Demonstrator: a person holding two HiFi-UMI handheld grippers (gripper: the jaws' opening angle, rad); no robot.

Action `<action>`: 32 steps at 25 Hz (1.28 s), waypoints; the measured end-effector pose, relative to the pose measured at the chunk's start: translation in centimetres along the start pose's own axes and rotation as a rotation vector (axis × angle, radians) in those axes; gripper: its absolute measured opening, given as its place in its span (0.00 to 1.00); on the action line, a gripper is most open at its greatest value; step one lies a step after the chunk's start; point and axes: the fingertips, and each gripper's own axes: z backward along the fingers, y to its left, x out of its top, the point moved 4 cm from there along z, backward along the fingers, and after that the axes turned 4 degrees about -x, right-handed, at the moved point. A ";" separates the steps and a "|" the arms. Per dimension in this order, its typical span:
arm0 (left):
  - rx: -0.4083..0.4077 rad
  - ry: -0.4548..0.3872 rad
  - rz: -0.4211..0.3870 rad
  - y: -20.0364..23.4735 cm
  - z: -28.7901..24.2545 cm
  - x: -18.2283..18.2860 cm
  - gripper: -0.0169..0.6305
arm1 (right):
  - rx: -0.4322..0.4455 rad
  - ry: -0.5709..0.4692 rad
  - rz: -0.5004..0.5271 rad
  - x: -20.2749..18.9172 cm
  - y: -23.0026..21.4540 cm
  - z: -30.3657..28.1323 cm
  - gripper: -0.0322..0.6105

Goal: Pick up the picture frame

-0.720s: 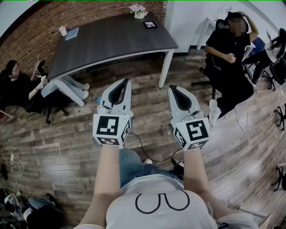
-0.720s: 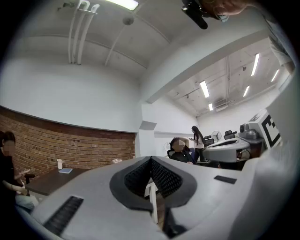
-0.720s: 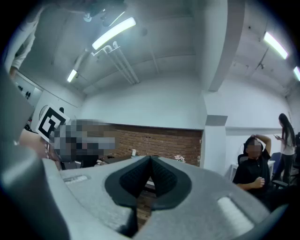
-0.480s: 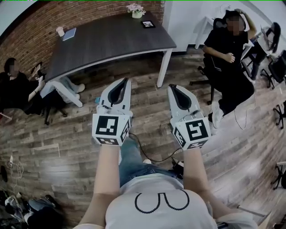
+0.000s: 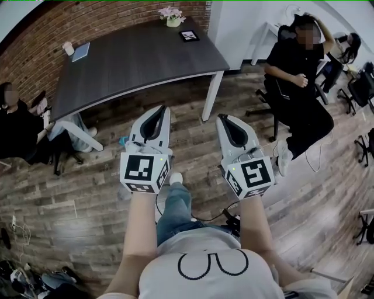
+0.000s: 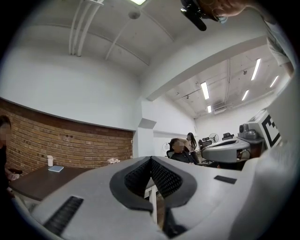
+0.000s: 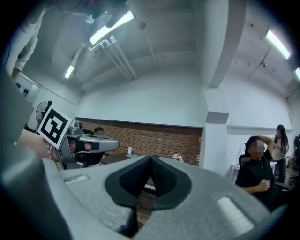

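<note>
The left tool [image 5: 165, 108] and right tool [image 5: 221, 117] sit pressed together, empty, mid-frame; what looks like the picture frame [image 5: 188, 35] lies well apart on the worktop [image 5: 134, 58], upper middle

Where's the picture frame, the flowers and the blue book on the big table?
picture frame [image 5: 188, 35], head view, middle of its dark face.
flowers [image 5: 170, 13], head view, on the pink blossoms.
blue book [image 5: 80, 52], head view, middle of its cover.
</note>
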 end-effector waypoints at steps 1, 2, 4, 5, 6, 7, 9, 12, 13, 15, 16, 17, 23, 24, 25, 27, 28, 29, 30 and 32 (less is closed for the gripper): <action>-0.005 0.001 0.003 0.8 -1.1 -0.2 0.02 | 0.001 0.004 0.002 -0.1 -0.4 -1.3 0.05; -0.009 0.001 0.005 1.6 -2.2 -0.4 0.02 | 0.001 0.007 0.004 -0.1 -0.9 -2.6 0.05; -0.018 0.002 0.006 3.3 -4.4 -0.8 0.02 | 0.004 0.012 0.008 -0.3 -1.7 -5.3 0.05; -0.021 0.003 0.006 4.3 -5.5 -0.9 0.02 | 0.007 0.013 0.006 -0.3 -2.1 -6.8 0.05; -0.023 0.005 0.007 5.2 -6.6 -1.0 0.02 | 0.009 0.014 0.002 -0.3 -2.5 -8.3 0.05; -0.025 0.008 0.007 6.3 -7.7 -1.1 0.02 | 0.010 0.014 -0.001 -0.2 -2.8 -9.8 0.05; -0.029 0.013 0.010 8.5 -9.7 -1.3 0.02 | 0.010 0.012 0.000 -0.2 -3.2 -12.7 0.05; -0.033 0.016 0.014 11.8 -12.5 -1.8 0.02 | 0.007 0.002 -0.009 -0.3 -3.6 -16.8 0.05; -0.034 0.016 0.014 12.8 -13.5 -1.9 0.02 | 0.005 0.000 -0.015 -0.4 -3.9 -18.2 0.05; -0.042 0.014 0.011 14.8 -15.4 -2.1 0.02 | -0.002 -0.002 -0.020 -0.5 -4.5 -20.8 0.05; -0.047 0.013 0.009 15.6 -16.3 -2.2 0.02 | -0.007 -0.003 -0.021 -0.6 -4.8 -22.1 0.05; -0.052 0.012 0.008 16.5 -17.1 -2.3 0.02 | -0.010 -0.002 -0.024 -0.6 -5.0 -23.3 0.05; -0.059 0.005 0.030 20.5 -21.2 -2.7 0.02 | -0.017 0.012 0.001 -0.8 -6.1 -28.6 0.05; -0.060 0.004 0.034 20.8 -21.8 -2.9 0.02 | -0.024 0.015 0.009 -0.8 -6.4 -29.2 0.05; -0.062 0.004 0.039 21.1 -22.4 -3.0 0.02 | -0.035 0.017 0.014 -0.9 -6.8 -29.7 0.05; -0.068 0.006 0.047 21.7 -23.4 -3.3 0.02 | -0.050 0.025 0.020 -1.1 -7.5 -30.8 0.05; -0.071 0.008 0.050 22.0 -23.9 -3.5 0.02 | -0.051 0.028 0.023 -1.3 -7.7 -31.3 0.05; -0.072 0.011 0.052 22.3 -24.2 -3.7 0.02 | -0.049 0.031 0.026 -1.4 -7.8 -31.9 0.05; -0.073 0.014 0.054 22.7 -24.6 -3.9 0.02 | -0.045 0.032 0.028 -1.6 -7.9 -32.5 0.05; -0.069 0.016 0.057 23.4 -25.5 -4.2 0.02 | -0.040 0.031 0.033 -1.7 -8.2 -33.6 0.05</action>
